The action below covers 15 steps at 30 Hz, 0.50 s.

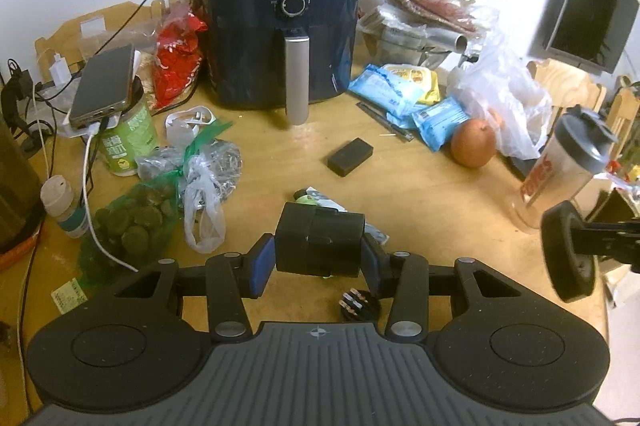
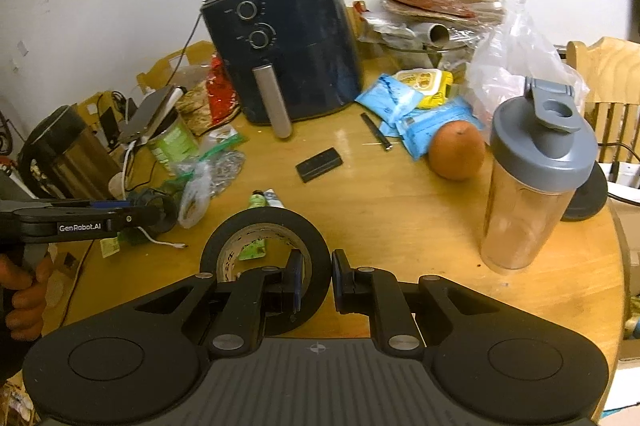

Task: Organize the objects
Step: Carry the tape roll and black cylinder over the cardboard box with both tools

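A dark air fryer (image 1: 282,26) stands at the desk's (image 1: 420,194) far edge (wall behind); a monitor (image 1: 588,10) hangs beyond its right edge.

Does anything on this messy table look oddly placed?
Yes: a phone lies tilted atop a green cup, overhanging its rim, a cable plugged into its low end. It looks precarious.
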Each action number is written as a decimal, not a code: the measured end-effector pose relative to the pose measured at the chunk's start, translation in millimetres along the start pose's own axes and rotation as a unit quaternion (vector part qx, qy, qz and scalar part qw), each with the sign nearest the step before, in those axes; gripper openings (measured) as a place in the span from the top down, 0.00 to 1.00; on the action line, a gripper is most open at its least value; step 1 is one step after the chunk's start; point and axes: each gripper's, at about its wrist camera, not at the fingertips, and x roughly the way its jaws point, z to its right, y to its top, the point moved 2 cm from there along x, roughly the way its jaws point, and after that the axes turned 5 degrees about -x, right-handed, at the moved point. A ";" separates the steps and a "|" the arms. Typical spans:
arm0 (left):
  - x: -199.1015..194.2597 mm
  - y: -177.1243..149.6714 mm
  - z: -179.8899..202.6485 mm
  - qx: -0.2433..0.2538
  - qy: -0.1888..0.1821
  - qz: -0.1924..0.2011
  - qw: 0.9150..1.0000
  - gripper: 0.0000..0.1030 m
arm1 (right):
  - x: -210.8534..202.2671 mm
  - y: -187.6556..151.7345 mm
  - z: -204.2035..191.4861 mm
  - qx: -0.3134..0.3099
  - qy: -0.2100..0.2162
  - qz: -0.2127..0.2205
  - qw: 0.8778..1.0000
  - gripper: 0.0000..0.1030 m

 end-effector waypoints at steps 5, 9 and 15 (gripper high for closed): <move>-16.0 -9.3 -0.1 -0.005 0.001 0.005 1.000 0.57 | -3.2 -4.5 -5.8 0.004 0.010 0.000 1.000 0.83; -25.3 -19.0 -2.9 -0.010 0.003 0.003 1.000 0.57 | -7.6 -9.2 -11.4 0.002 0.018 0.001 1.000 0.83; -40.9 -34.4 -6.3 -0.016 -0.002 -0.003 1.000 0.57 | -13.0 -15.7 -18.5 0.000 0.024 -0.002 1.000 0.83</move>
